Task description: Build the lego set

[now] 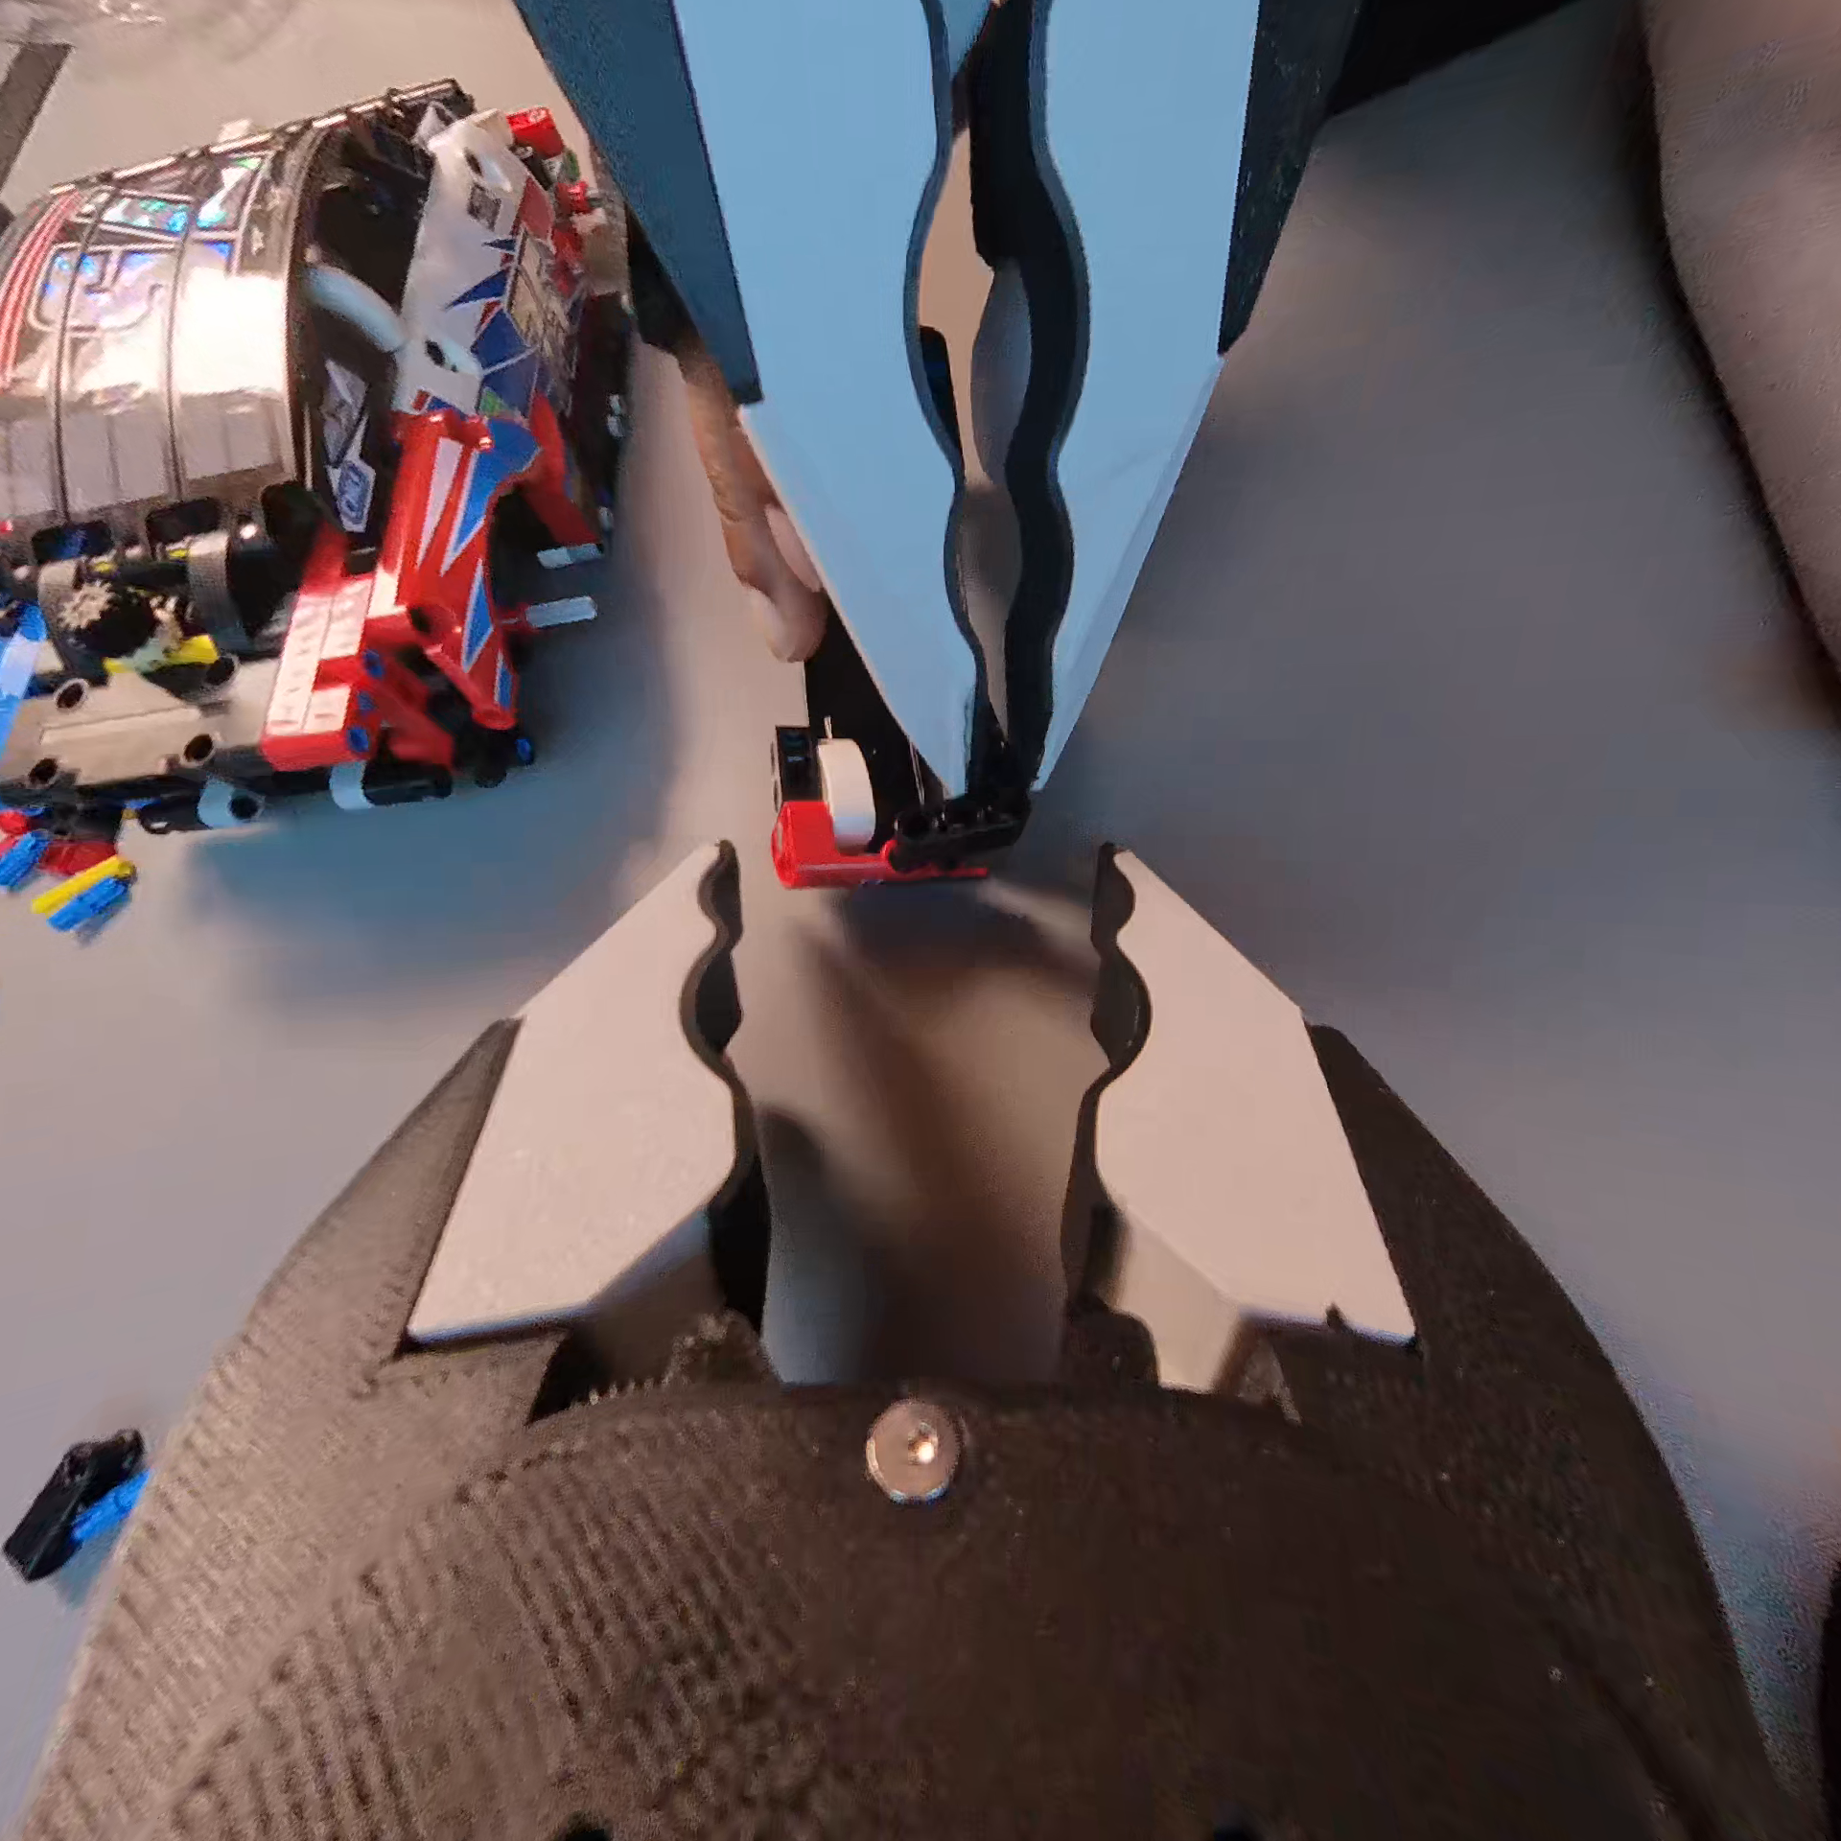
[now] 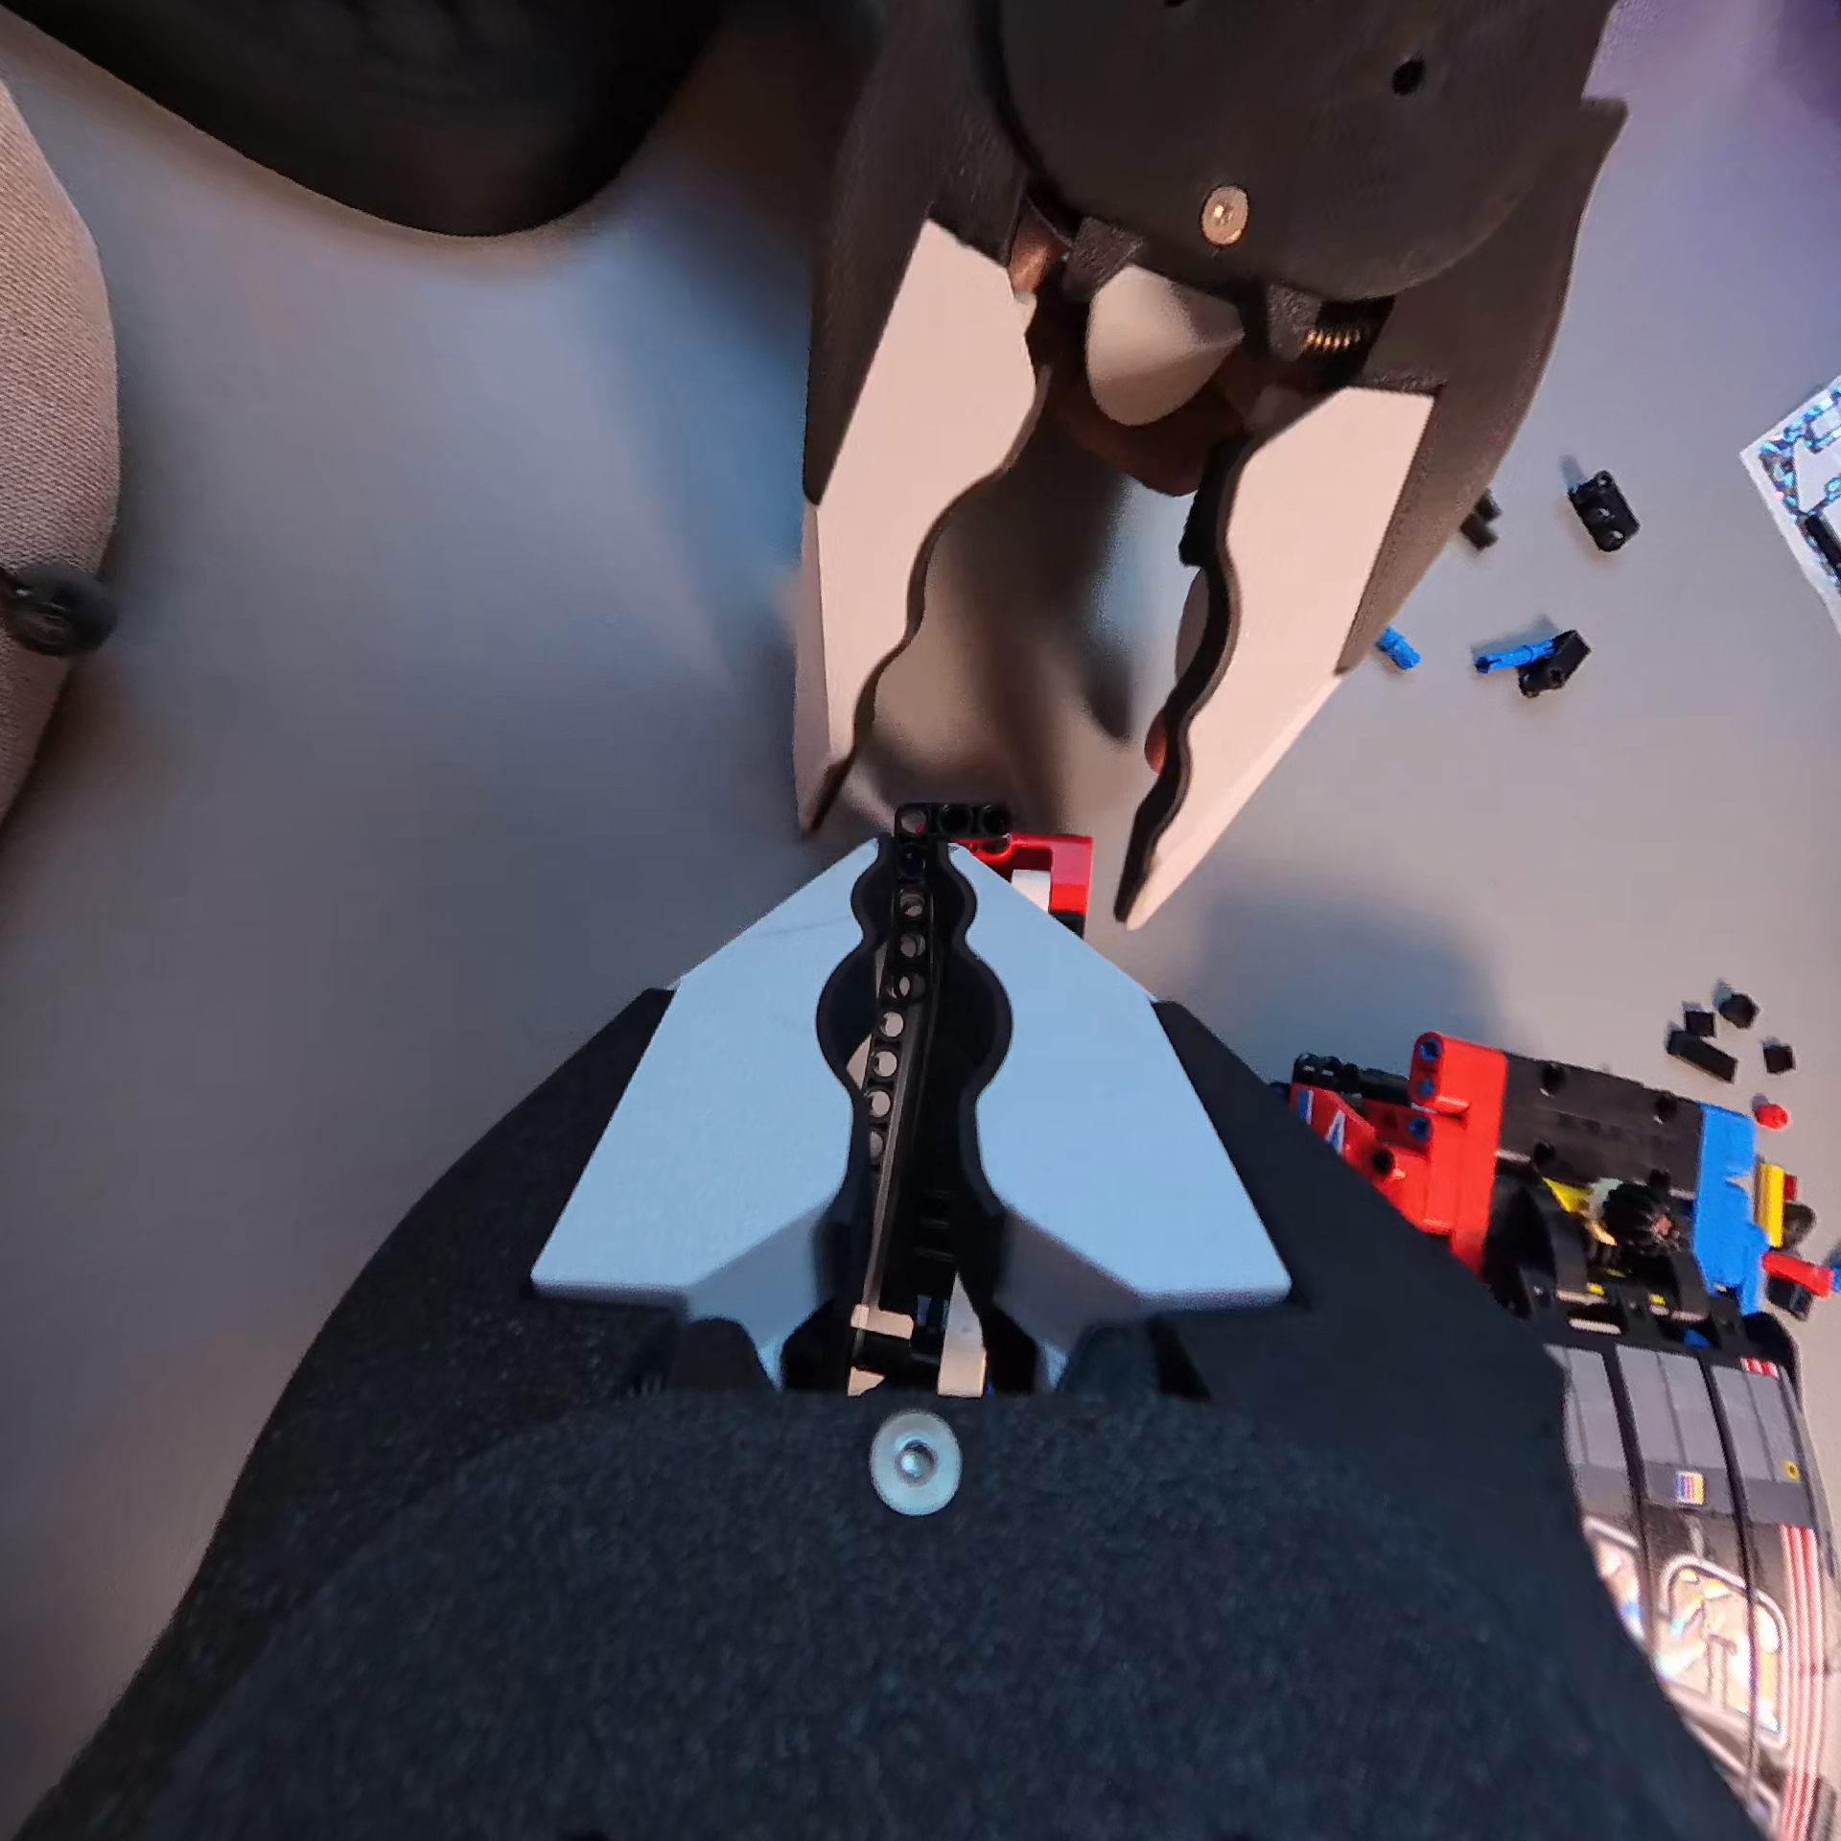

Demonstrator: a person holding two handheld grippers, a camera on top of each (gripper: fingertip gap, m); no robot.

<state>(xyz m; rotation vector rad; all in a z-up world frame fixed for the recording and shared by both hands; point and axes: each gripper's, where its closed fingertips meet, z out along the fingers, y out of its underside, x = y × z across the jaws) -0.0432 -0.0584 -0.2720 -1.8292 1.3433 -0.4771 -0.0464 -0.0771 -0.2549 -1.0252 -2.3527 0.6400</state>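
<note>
Left gripper spread wide, right gripper pinching black beam — red piece attached, grey table.

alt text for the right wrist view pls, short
The right gripper is shut on a long black holed lego beam with a red piece at its tip. The left gripper faces it, open, above a grey table beside a part-built model.

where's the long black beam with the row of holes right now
The long black holed lego beam is clamped between the right gripper's fingers, its tip over the grey table, touching a small red lego piece.
</note>
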